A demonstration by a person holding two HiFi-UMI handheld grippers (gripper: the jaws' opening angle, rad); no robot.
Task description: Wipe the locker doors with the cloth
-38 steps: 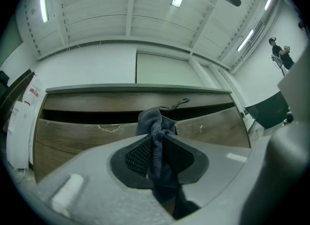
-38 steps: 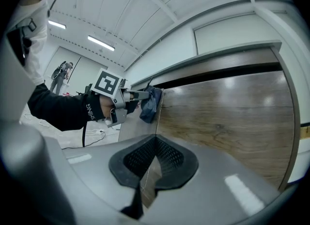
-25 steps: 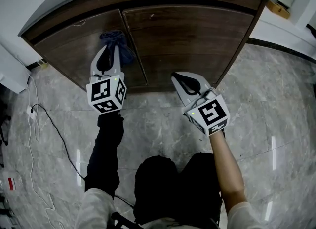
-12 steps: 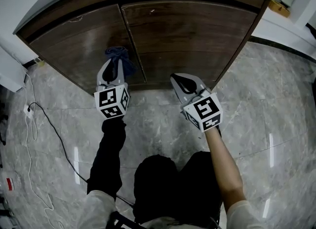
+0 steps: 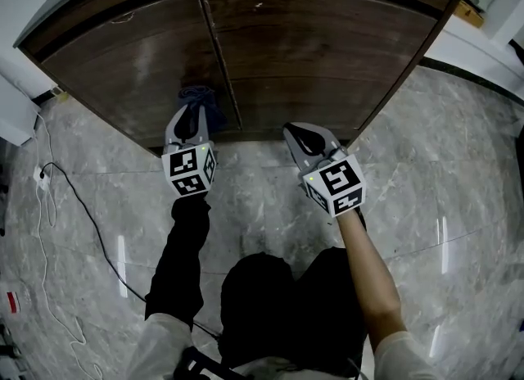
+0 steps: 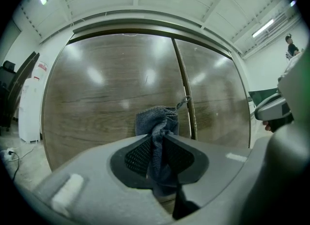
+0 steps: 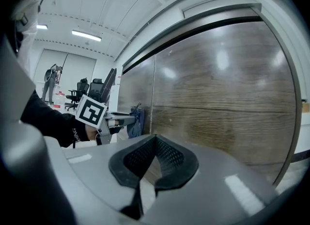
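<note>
From where I stand, near to far:

- The person is crouched low over the marble floor [image 5: 262, 198], both arms out. The dark left sleeve [image 5: 182, 247] is at 11 o'clock and the bare right forearm at 1.
- The left gripper [image 5: 195, 112] points level at the locker, jaws pinching the blue cloth [image 6: 156, 121]. The cloth is clamped mid-fold, so a wad sticks out past the tips. Probably deliberate: fabric meets the wood, not plastic.
- The right gripper [image 5: 293, 131] has its jaws pressed together with nothing between them. It hangs just short of the right door [image 5: 327, 51], near the bottom edge. Looks parked there, out of the wipe path.
- The wad sits on the left door [image 5: 123, 67], low down, just beside the centre seam at about its 5 o'clock corner. It looks to be touching the panel, though I can't confirm pressure.
- Judgement: mid-wipe on the lower part of the left door. The right door shows no cloth on it.
- Risk: the cloth's loop or tag hangs right at the seam and could snag there. A loose cable [image 5: 74, 198] lies on the floor at 9 o'clock, well apart from the work.
</note>
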